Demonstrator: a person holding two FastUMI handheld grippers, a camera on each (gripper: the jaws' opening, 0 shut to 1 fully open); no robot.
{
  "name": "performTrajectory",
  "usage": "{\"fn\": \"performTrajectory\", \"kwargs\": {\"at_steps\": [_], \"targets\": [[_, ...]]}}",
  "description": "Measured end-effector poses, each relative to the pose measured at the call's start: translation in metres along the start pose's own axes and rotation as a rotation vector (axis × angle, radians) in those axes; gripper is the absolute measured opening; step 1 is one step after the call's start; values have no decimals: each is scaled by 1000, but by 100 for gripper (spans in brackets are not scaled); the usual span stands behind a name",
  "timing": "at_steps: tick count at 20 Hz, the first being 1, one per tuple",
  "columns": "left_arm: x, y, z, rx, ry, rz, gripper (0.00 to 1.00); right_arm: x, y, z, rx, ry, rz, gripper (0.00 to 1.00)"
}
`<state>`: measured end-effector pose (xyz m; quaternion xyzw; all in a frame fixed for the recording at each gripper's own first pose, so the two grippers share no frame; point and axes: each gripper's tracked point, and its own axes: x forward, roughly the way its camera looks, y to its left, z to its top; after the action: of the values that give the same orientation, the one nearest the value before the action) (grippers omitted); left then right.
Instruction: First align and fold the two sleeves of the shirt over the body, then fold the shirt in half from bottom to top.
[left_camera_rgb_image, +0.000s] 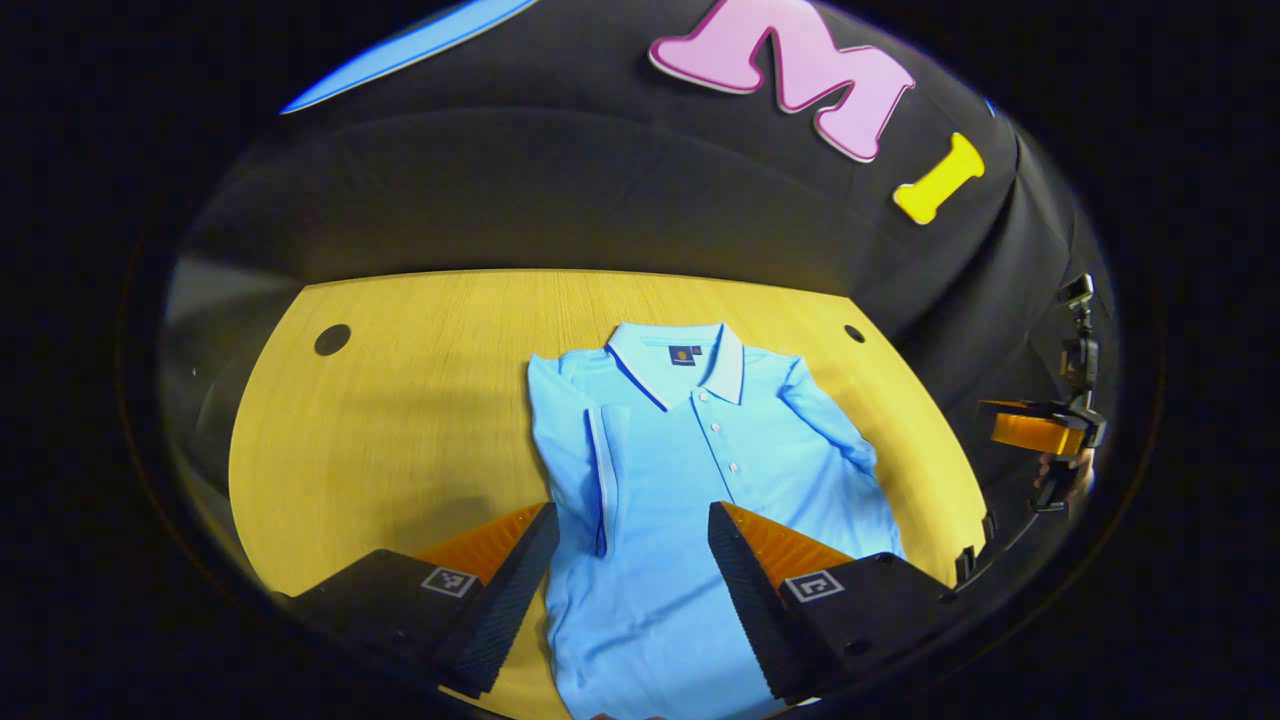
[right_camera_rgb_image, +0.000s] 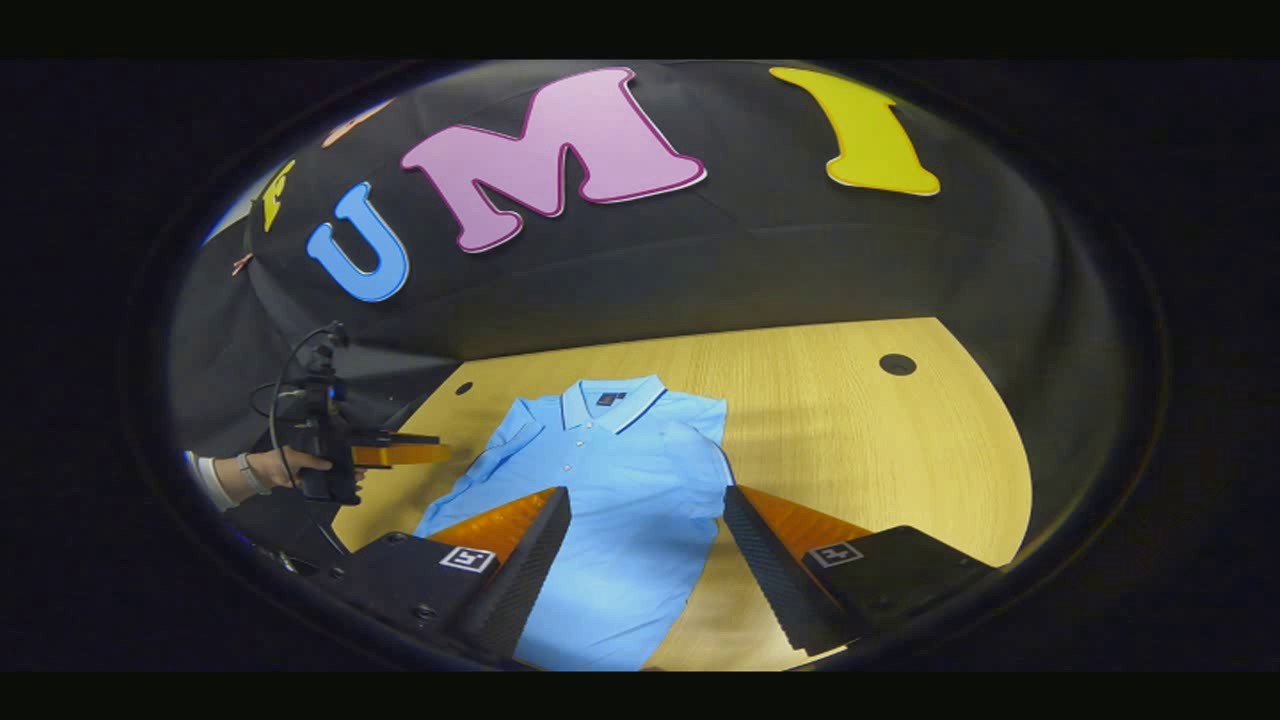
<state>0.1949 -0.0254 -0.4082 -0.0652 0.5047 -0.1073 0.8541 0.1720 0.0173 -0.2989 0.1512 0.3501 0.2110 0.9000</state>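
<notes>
Wooden table (left_camera_rgb_image: 400, 400) bears smooth knit shirt (left_camera_rgb_image: 680, 470).

White cuff (right_camera_rgb_image: 212, 482) — square fiducial tags (right_camera_rgb_image: 468, 559)

Shirt (left_camera_rgb_image: 690, 480) flat on table (left_camera_rgb_image: 400, 400), collar (left_camera_rgb_image: 680, 360) at far side, both sleeves over body, wall behind.

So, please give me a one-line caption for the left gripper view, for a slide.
Open left gripper above a light blue polo shirt lying flat on the wooden table, one sleeve already folded over the body.
</notes>
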Motion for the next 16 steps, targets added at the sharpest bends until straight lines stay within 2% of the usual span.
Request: {"fn": "performTrajectory", "kwargs": {"at_steps": [3, 6, 11, 16], "targets": [[-46, 2, -54, -27, 29, -16, 96, -20, 6, -31, 33, 30, 17, 97], [-81, 6, -117, -48, 69, -24, 96, -50, 22, -71, 89, 74, 98, 97], [-119, 15, -208, -125, 129, -50, 96, -89, 22, -158, 198, 167, 105, 97], [-131, 15, -260, -162, 183, -99, 96, -104, 25, -247, 280, 293, 102, 97]]}}
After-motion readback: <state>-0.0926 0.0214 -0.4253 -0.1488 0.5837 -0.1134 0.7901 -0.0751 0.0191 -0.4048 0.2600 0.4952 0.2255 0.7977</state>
